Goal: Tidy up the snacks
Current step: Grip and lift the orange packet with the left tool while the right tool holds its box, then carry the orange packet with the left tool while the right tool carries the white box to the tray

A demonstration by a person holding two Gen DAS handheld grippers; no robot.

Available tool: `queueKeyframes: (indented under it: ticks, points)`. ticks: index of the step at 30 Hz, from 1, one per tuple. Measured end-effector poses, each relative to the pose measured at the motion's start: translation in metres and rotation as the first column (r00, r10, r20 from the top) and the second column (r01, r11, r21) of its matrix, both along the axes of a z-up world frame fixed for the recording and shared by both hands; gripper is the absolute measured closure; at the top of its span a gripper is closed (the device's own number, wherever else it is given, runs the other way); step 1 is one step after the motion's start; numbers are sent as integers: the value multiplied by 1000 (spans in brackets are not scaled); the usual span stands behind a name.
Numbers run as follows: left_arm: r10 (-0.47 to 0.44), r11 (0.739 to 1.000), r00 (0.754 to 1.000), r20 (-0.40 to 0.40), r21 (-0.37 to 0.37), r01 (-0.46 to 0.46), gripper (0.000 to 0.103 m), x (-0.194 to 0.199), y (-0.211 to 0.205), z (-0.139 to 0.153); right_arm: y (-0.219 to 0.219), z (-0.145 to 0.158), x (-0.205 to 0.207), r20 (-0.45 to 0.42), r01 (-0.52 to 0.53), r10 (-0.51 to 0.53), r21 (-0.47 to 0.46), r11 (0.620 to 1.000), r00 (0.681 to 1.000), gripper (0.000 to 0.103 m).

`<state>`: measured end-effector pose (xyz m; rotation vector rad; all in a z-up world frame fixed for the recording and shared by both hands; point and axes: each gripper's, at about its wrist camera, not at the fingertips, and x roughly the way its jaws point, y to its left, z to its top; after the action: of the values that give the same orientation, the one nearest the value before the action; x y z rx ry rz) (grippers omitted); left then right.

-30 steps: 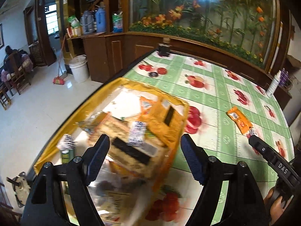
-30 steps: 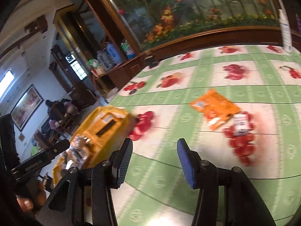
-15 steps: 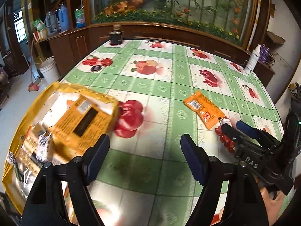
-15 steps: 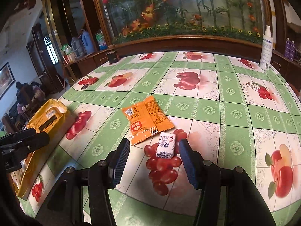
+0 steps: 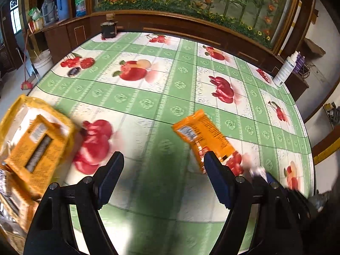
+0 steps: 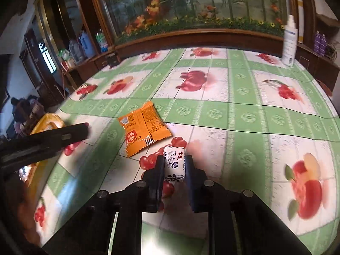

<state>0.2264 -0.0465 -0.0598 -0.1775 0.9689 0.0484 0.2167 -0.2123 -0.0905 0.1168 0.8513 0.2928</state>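
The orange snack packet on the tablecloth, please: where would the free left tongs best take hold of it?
The orange snack packet lies flat, so I would come from above and pinch its crimped near end, the left tongs closing across its narrow width.

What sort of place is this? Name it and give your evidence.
Probably a home dining room: a table with a fruit-print tablecloth, a wooden sideboard holding jugs and household goods, a broom leaning nearby.

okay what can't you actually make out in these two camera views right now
- Yellow tray, left wrist view: contents motion-blurred, cut off by the frame edge.
- White candy, right wrist view: sides covered by the right gripper fingers; only a blur in the left view.
- Orange packet: print too small to read.
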Motion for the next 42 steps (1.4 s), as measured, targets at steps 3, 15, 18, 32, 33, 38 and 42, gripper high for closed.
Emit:
queueKeyframes:
  ticks: [3,15,18,32,33,38,42]
  points:
    - [24,1000,1000,0,10,-24,26,15,-21,-4,-23,14,-21,44,24,-27,63,998,999,83]
    - [162,980,986,-40,123,-156,4,55,-53,-46,-57,18,-37,84,54,-70,186,981,994,83]
    - [139,982,990,-13,127,-137,29,50,-52,-43,-60,16,-37,81,66,-83,189,980,993,83]
    - [81,990,995,53,113,-87,80,-28,-3,-30,-51,14,-39,85,44,-63,204,978,994,83]
    - [84,988,994,64,127,-91,80,-37,1,-28,-49,14,-39,87,36,-55,205,978,995,83]
    - [102,981,989,110,155,-119,82,-73,26,-19,-31,17,-46,107,-9,-12,191,981,994,83]
    - [116,977,982,150,161,-140,82,-98,42,-10,-15,22,-56,138,-49,24,175,983,990,83]
